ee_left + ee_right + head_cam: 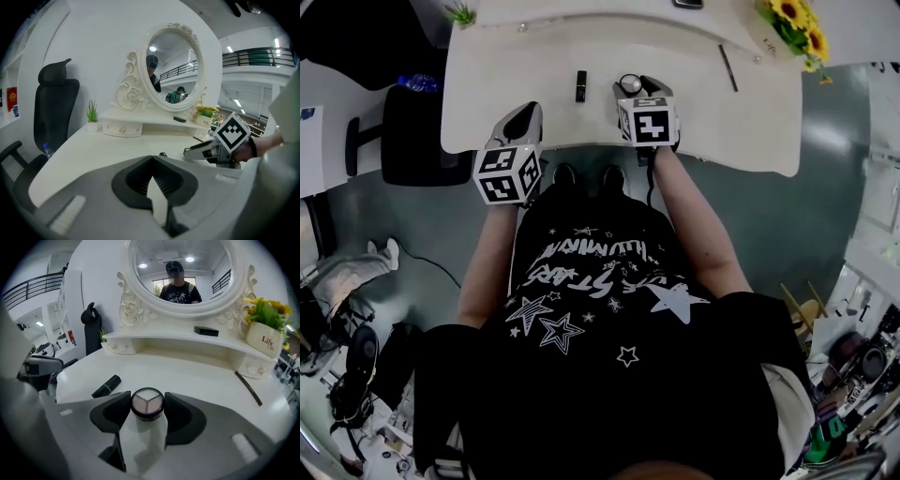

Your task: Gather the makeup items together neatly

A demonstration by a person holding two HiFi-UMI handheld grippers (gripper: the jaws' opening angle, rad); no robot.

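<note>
Head view, right gripper (pixel 636 86): clasped on the round compact (pixel 630 83) at upper centre of the frame, over the white desk (pixel 722 122).
Head view, left gripper (pixel 528 114): at the desk's near edge, left of centre.
Head view, lipstick (pixel 580 85): lies near the compact on its left; a pencil (pixel 727 67) lies well apart at the right.
Left gripper view, claw: clenched, nothing between the pads.
Right gripper view, grip: one pad on each side of the compact, low centre of the frame.
Step in hand, judged: keep the compact level and set it just beside the lipstick, not on it.
Count: one compact, one lipstick, one pencil, one black case (pixel 206 331) on the shelf at upper right; two grippers.
</note>
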